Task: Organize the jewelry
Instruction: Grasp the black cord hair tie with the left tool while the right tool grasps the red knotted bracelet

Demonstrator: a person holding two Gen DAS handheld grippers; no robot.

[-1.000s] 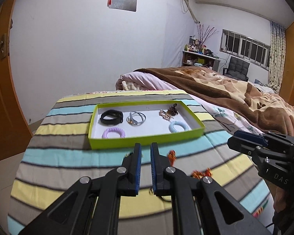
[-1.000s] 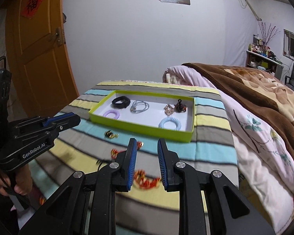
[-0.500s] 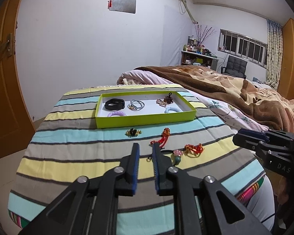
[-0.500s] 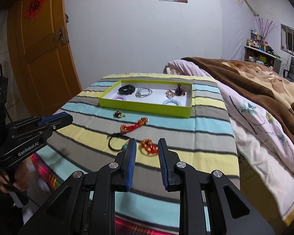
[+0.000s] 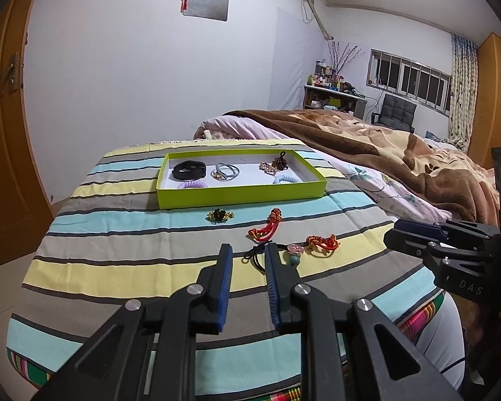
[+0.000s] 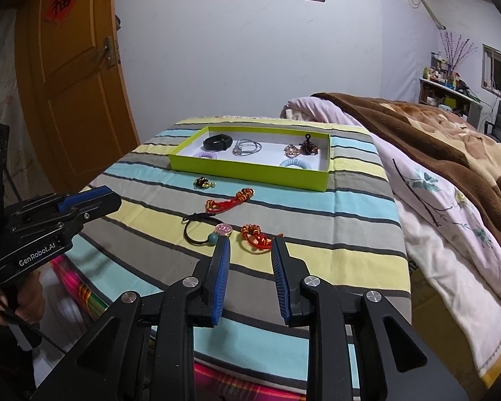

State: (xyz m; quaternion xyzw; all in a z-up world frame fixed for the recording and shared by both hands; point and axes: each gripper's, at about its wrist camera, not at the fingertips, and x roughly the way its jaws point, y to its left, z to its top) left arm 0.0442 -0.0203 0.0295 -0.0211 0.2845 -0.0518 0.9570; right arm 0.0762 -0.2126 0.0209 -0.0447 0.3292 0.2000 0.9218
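A lime-green tray (image 5: 240, 193) (image 6: 250, 172) sits at the far side of the striped table and holds a black band (image 5: 188, 170), grey rings (image 5: 225, 172), a lilac coil (image 5: 192, 185), a blue coil (image 5: 285, 179) and a dark charm (image 5: 279, 163). In front of it lie a gold-black brooch (image 5: 219, 215) (image 6: 203, 183), a red knot cord (image 5: 267, 227) (image 6: 230, 202), a black beaded hair tie (image 5: 274, 255) (image 6: 203, 232) and an orange knot (image 5: 322, 242) (image 6: 255, 235). My left gripper (image 5: 247, 260) (image 6: 83, 200) is open and empty, just short of the hair tie. My right gripper (image 6: 250, 250) (image 5: 414, 234) is open and empty, just short of the orange knot.
The table is covered with a striped cloth (image 5: 117, 234). A bed with a brown blanket (image 5: 384, 153) adjoins it on the right. An orange door (image 6: 73, 77) stands at the left, and a white wall is behind the table.
Both grippers have pulled back from the tray towards the near side of the table, and both jaws have opened wider. The loose pieces in front of the tray have come into view.
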